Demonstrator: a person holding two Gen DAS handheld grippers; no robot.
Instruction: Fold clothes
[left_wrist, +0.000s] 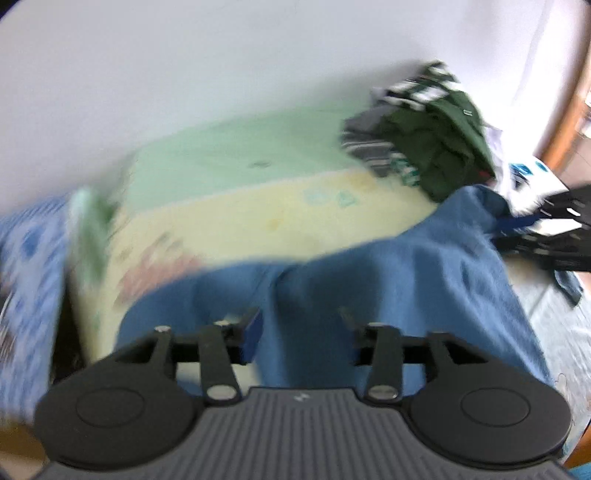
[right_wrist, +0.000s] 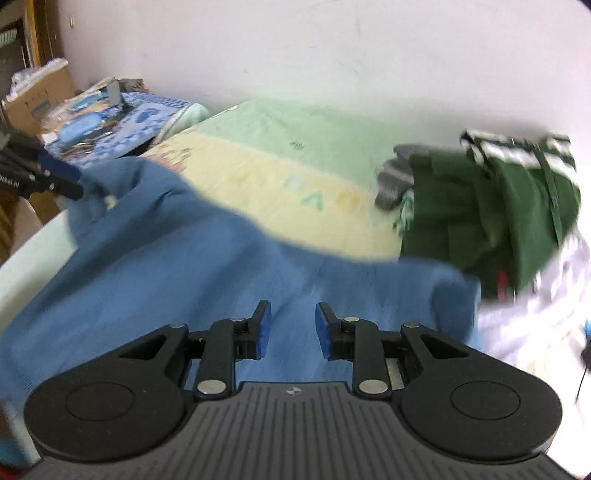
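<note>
my left gripper (left_wrist: 301, 332) and right gripper (right_wrist: 291, 330) both stand open, holding nothing. the blue shirt (right_wrist: 177, 258) lies across the lower frame on the bed (right_wrist: 280, 162) (released, i think). next i must grip an edge to fold.

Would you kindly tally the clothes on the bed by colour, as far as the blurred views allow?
Blue: 1, the blue garment spread in front.
Dark green: 1, the green garment on the pile.
Grey striped: 1, the striped garment.
White: 1, the white garment.
Total: 4 distinguishable.
</note>
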